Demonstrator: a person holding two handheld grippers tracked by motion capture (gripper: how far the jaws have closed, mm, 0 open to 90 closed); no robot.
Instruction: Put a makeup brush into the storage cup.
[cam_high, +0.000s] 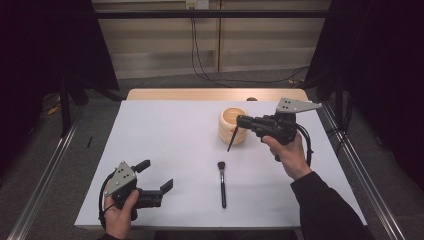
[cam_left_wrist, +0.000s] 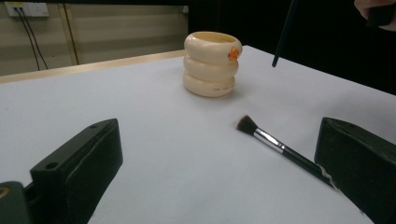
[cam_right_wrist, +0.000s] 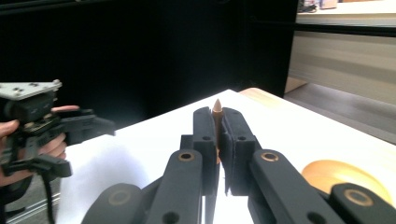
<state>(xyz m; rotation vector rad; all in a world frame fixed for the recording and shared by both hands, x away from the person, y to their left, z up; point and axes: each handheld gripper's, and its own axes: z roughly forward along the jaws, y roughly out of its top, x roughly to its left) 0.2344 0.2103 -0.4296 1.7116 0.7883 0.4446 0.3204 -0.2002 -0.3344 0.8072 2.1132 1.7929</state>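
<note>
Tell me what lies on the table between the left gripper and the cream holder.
A makeup brush, lying flat between the left gripper and the cream holder; clearest in the high view.

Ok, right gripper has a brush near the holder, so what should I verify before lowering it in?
1. Grip: right gripper fingers shut on the thin brush: ok.
2. Brush orientation: hangs handle end down, slightly tilted: ok.
3. Alignment over the cream holder: handle end sits beside the holder's front, not above its opening: not ok.
4. Holder upright on the table: ok.
5. Holder interior free: cannot tell.
6. Left gripper open and well apart, second brush lying flat, out of the path: ok.
</note>
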